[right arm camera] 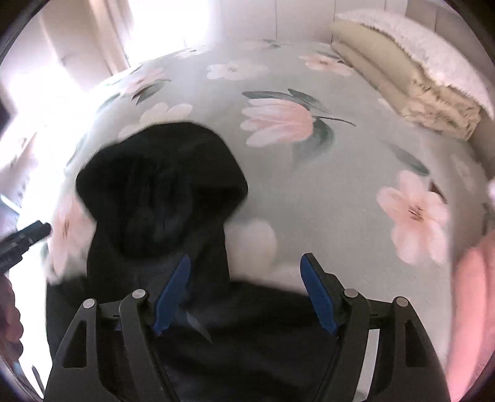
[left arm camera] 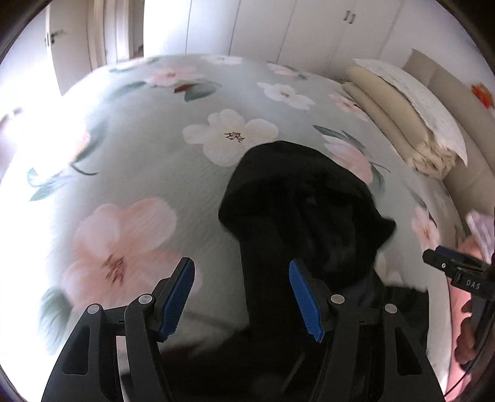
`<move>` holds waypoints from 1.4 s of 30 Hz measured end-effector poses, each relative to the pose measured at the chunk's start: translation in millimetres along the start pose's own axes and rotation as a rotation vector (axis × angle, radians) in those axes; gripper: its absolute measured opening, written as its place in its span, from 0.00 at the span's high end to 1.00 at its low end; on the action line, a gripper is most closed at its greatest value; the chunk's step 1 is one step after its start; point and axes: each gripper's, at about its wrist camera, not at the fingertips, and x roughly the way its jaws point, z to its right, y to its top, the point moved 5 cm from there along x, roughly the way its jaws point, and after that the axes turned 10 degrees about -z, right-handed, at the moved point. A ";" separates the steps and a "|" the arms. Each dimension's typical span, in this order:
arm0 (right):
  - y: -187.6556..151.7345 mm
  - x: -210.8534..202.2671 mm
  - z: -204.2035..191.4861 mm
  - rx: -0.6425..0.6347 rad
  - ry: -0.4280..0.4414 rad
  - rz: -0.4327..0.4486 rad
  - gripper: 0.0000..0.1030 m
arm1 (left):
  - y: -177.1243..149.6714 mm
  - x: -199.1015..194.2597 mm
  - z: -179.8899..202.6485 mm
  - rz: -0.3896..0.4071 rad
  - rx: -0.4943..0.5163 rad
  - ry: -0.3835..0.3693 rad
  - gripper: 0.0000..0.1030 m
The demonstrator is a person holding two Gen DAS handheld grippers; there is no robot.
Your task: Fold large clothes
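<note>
A black garment (left arm camera: 297,204) lies on the bed (left arm camera: 148,160), bunched into a rumpled mound with a rounded, hood-like lump at its far end. The bed carries a pale green cover printed with large pink and white flowers. The garment sits toward the near edge of the bed, and more of its dark cloth spreads flat along that edge beneath both tools.

The left tool (left arm camera: 241,297) hangs above the near edge with its blue-padded fingers set wide apart, nothing between them; the black cloth rises just past its right finger. The right tool (right arm camera: 244,293) is likewise spread wide and holds nothing; its left finger overlaps the garment's lower fold in the picture, though whether it touches cannot be told. Each tool shows at the margin of the other's view, one on either side of the mound.

Along the far right edge of the bed rests a stack of folded beige bedding (right arm camera: 402,83) topped by a white fluffy blanket (right arm camera: 414,46). Pink cloth (right arm camera: 473,297) shows at the near right corner. White cupboard doors (left arm camera: 309,27) stand beyond the far edge of the bed.
</note>
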 end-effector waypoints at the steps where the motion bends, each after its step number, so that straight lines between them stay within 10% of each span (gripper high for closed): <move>1: 9.0 7.3 1.1 0.008 0.012 -0.007 0.27 | 6.5 8.2 -1.1 -0.007 -0.002 0.000 0.36; 7: 48.9 64.6 -8.8 -0.017 0.018 -0.063 0.27 | 35.0 62.5 -1.3 -0.049 0.030 0.024 0.37; 9: 53.8 84.2 -9.6 -0.021 -0.007 -0.088 0.28 | 44.0 78.2 -4.2 -0.053 0.043 0.076 0.71; 11: 61.4 100.4 -6.2 -0.017 -0.022 -0.110 0.70 | 50.5 85.0 -12.7 -0.065 0.010 0.034 0.88; 14: 66.3 99.0 3.6 0.031 0.037 -0.080 0.91 | 53.9 51.7 -29.8 0.063 -0.075 -0.165 0.92; 19: 57.6 68.3 8.5 0.029 0.062 0.028 0.91 | 34.5 48.3 -42.2 0.060 -0.101 -0.227 0.91; 23: 52.8 118.6 19.0 0.054 0.079 -0.085 0.87 | 2.8 121.5 -81.8 -0.143 -0.296 -0.361 0.83; 26: 48.2 143.6 31.0 0.114 0.173 -0.114 0.83 | -0.4 118.8 -87.8 -0.123 -0.316 -0.460 0.79; 34: 33.1 109.2 41.5 0.038 0.166 -0.114 0.47 | -18.0 67.6 -85.6 -0.163 -0.121 -0.322 0.58; 42: 23.8 36.5 44.0 -0.032 0.139 -0.039 0.45 | -1.8 -9.2 -76.5 -0.027 -0.007 -0.241 0.59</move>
